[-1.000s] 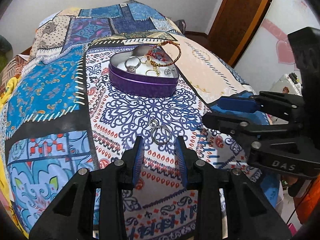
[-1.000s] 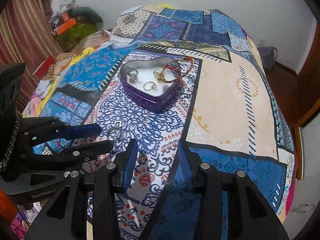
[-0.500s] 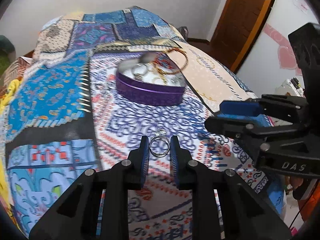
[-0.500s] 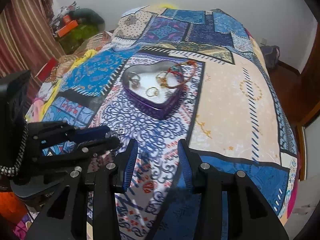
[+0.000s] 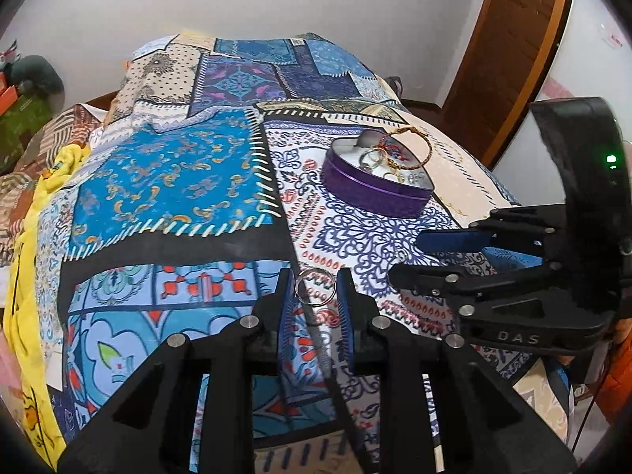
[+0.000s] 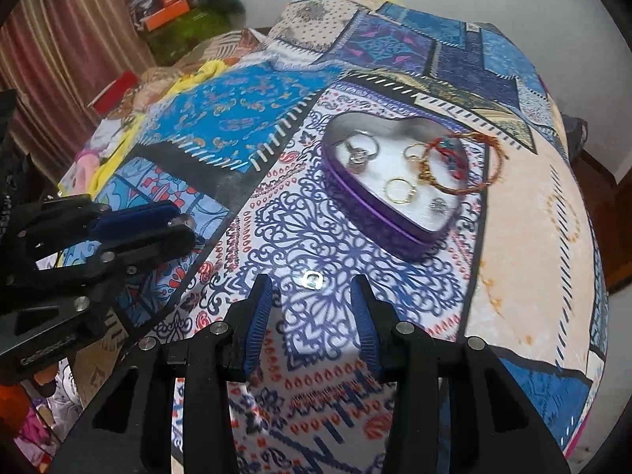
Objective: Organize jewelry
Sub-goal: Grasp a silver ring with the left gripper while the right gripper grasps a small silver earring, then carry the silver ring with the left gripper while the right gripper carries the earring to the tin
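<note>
Silver ring [image 5: 315, 287] clamped in my left gripper [image 5: 315, 296] above the bedspread [image 5: 166, 166] — my right gripper [image 6: 312, 308] gapes, empty, over a small stud [image 6: 312, 279].

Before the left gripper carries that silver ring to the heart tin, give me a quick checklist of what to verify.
1. Silver ring pinched between the left gripper pads: ok.
2. Ring lifted clear of the bedspread: cannot tell.
3. Purple heart-shaped tin open, white floor showing between the pieces: ok.
4. Beaded bracelet fully inside the tin: not ok, it hangs over the rim.
5. Right gripper open and holding nothing: ok.
6. Small silver piece on the bedspread, just ahead of the right gripper, picked up: not ok.
</note>
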The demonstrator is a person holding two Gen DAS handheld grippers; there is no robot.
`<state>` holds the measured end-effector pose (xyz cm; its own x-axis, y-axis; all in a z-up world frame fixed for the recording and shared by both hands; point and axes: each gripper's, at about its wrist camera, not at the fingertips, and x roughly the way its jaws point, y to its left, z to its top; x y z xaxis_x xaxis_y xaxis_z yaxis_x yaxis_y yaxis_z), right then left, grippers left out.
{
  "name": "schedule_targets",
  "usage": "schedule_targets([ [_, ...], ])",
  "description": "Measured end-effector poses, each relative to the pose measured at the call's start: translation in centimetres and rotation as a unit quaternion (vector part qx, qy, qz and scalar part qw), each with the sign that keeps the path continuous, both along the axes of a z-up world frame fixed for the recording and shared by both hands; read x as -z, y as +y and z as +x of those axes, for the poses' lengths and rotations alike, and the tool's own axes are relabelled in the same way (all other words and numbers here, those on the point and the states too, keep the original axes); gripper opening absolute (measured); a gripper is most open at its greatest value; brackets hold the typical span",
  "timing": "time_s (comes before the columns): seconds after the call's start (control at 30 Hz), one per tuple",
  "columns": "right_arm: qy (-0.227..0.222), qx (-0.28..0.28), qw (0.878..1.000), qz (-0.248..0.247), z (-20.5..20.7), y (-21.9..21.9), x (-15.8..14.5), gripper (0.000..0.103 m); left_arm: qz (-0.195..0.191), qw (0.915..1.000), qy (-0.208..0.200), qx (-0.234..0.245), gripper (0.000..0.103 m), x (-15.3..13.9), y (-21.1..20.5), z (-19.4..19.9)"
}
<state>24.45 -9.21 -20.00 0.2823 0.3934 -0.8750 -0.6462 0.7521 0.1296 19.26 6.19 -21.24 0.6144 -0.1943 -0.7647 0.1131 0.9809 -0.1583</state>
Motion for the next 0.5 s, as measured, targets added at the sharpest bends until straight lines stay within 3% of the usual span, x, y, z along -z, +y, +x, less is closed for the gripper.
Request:
schedule_targets([
  [0.1, -0.007, -0.002, 1.0, -0.006, -0.2, 0.3, 0.2, 0.034, -0.003, 1.0, -0.004, 0.0, 0.021, -0.1, 0.2, -0.3],
  [0.2, -0.009, -0.012, 1.0, -0.01, -0.4, 0.6, 0.3, 0.013, -0.002, 1.0, -0.007, 0.004, 0.021, -0.3, 0.1, -0.3],
  [0.5, -0.023, 0.008, 1.0, 0.005, -0.2, -0.3, -0.7, 0.009, 0.007, 0.9993, -0.033, 0.014, 0.021, -2.4, -1.0, -0.2],
])
